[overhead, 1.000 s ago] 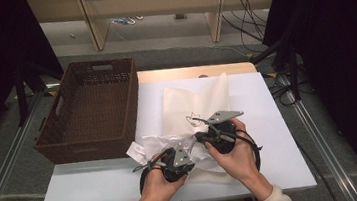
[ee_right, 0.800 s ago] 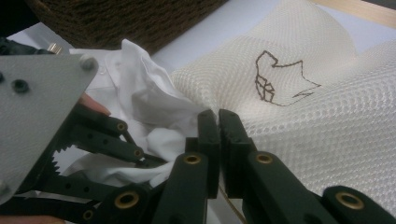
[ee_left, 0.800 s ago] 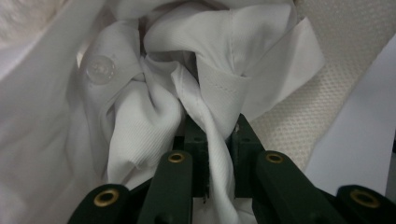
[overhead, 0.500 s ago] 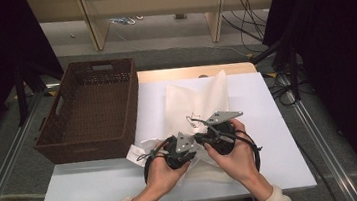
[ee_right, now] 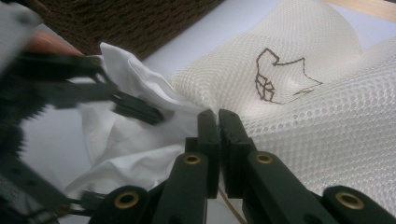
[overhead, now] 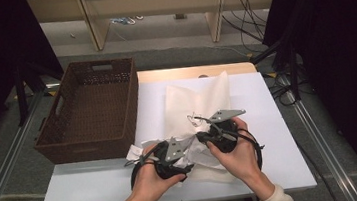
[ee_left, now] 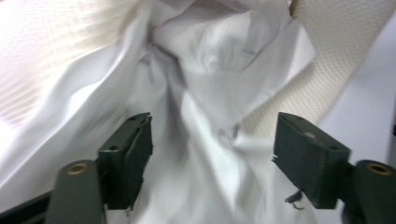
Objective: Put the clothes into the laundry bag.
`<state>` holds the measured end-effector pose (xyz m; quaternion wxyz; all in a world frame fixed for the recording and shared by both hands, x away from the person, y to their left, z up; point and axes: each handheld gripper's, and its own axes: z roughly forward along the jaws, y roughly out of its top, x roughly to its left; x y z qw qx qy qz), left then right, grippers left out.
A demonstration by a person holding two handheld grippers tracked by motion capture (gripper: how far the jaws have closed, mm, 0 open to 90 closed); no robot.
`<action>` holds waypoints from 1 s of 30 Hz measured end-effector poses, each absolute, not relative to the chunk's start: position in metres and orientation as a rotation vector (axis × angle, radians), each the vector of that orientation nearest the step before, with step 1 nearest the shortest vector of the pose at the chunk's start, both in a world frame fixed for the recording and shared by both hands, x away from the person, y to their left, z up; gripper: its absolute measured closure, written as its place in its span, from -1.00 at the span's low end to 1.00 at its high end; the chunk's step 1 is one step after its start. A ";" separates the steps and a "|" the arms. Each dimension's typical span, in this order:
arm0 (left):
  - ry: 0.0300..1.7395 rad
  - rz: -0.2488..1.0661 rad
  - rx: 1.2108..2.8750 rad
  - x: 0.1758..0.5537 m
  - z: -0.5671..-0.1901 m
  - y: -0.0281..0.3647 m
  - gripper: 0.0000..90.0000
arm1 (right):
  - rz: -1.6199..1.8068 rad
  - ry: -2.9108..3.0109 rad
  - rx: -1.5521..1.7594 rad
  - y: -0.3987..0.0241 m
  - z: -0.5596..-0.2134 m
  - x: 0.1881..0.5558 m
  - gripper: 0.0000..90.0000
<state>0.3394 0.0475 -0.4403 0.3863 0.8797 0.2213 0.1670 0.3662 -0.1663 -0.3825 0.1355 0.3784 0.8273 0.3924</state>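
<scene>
At the lower middle of the high view the two hands work close together over the near edge of the white table (overhead: 94, 182), apparently feeding a white garment (overhead: 136, 151) into a cream mesh laundry bag (overhead: 193, 96); holding the bag's mouth with one tool while the other pushes cloth in would explain why they sit almost touching. The left gripper (overhead: 165, 157), at lower centre-left of that view, has just been opening its jaws: in the left gripper view the two black pads (ee_left: 128, 163) stand well apart at the bottom of the frame with the crumpled white cloth lying between them but not pressed, so it seems to have let go, perhaps to take a fresh bite. Just right of it, the right gripper (overhead: 210, 133) has its jaws pressed together; in the right gripper view they meet at the mesh bag's edge at frame centre, apparently pinching the rim to keep it still. Farther off, the bag's body spreads toward the upper middle, a dark drawstring (ee_right: 275, 77) looped on it, and a brown wicker basket (overhead: 53, 144) stands at the left, apart from the work.
</scene>
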 end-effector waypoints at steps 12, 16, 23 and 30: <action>0.630 0.454 2.235 0.337 -0.444 0.080 -0.51 | 1.130 2.400 1.142 -0.166 -0.383 0.366 0.98; 0.638 0.497 2.205 0.338 -0.434 0.083 -0.52 | 1.128 2.397 1.138 -0.168 -0.383 0.368 0.98; 0.653 0.571 2.184 0.360 -0.439 0.085 -0.63 | 1.136 2.404 1.148 -0.166 -0.384 0.368 0.98; 0.658 0.504 2.276 0.368 -0.449 0.087 -0.05 | 1.122 2.408 1.161 -0.168 -0.384 0.368 0.98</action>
